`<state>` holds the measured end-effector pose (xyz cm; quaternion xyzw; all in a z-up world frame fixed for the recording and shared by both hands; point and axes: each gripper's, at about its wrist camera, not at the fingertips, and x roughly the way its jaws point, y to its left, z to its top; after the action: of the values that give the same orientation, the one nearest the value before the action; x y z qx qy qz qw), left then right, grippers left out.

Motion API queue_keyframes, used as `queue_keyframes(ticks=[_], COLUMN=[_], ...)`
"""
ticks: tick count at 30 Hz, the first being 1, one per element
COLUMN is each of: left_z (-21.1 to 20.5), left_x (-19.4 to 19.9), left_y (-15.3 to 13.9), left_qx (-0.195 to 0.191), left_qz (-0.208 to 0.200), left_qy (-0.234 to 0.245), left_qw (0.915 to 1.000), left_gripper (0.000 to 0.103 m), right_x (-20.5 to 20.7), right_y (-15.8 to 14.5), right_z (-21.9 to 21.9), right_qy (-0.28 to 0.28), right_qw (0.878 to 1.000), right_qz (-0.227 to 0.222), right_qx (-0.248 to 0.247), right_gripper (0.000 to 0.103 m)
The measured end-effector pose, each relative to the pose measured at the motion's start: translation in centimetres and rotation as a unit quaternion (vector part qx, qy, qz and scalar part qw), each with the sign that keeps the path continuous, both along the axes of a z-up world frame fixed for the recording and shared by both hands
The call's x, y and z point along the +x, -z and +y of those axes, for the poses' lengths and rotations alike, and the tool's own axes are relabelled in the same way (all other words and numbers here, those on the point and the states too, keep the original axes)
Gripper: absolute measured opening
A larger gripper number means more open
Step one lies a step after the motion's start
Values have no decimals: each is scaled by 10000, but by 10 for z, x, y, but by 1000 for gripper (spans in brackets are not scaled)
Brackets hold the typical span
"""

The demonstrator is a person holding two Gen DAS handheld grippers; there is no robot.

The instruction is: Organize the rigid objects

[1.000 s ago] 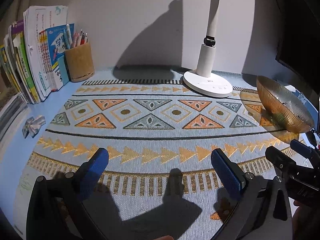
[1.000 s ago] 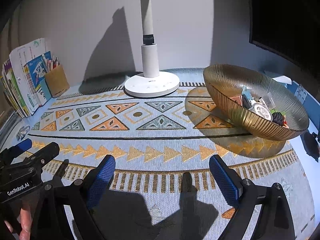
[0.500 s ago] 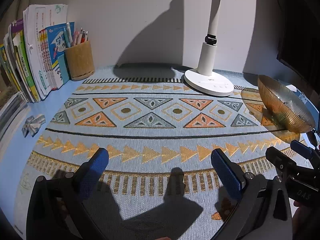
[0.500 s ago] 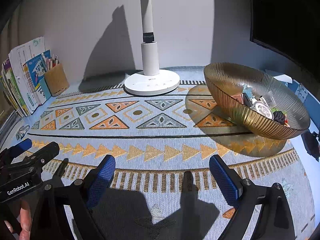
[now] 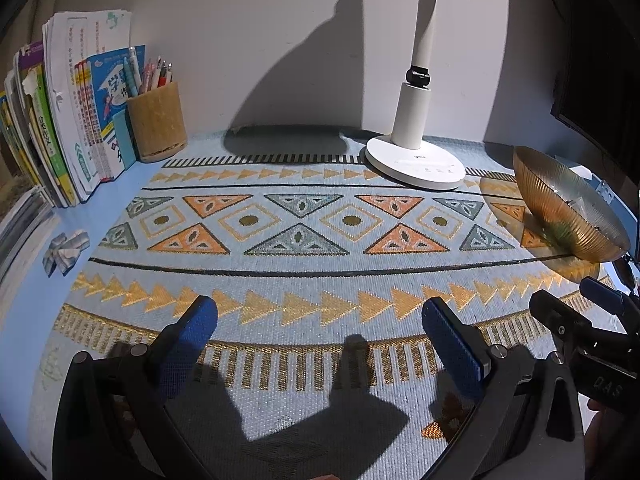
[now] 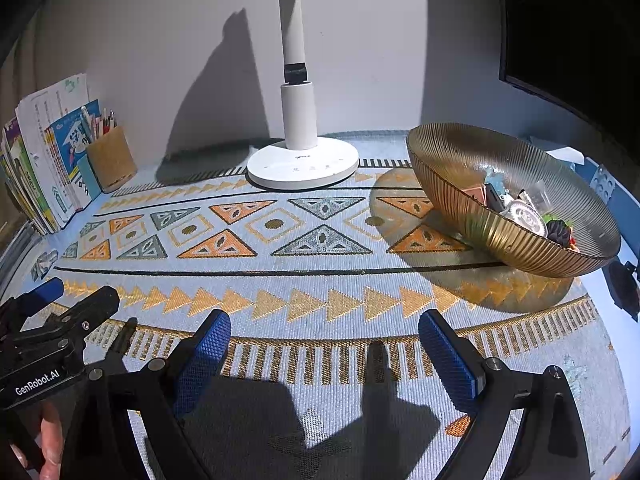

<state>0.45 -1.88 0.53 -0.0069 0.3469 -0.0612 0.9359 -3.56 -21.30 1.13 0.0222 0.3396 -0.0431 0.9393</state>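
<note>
A ribbed gold bowl stands at the right of the patterned mat; several small rigid items lie inside it, among them a round white one and a dark one. In the left wrist view the same bowl shows at the right edge. My right gripper hovers open over the mat's near edge, nothing between its blue pads. My left gripper is open too, empty, over the same near strip. Each gripper appears beside the other: the left one and the right one.
A white desk lamp stands at the back centre. A wooden pen holder and upright books fill the back left. A small folded paper piece lies at the left off the mat. A dark monitor hangs at the right.
</note>
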Motion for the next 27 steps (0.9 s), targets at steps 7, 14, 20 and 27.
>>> queue_keyframes(ticks=[7,14,20,27], left_z=[1,-2,0,1], left_x=[3,2,3,4], left_y=[2,2,2,2], left_qx=[-35,32,-25,-80], left_qz=[81,61,86,104], left_qy=[8,70,42,51], left_qw=[10000,10000,10000,9999], left_gripper=[102,102,102,102], right_x=[1,1,1,2], right_y=[0,1,1,2], right_z=[0,-3,-3,-2], right_qy=[11,-15,-3,-18], right_qw=[10000,10000,10000,10000], right_qz=[28,57,46,66], right_qx=[-4,25,14,-41], right_gripper=[94,94,94,94])
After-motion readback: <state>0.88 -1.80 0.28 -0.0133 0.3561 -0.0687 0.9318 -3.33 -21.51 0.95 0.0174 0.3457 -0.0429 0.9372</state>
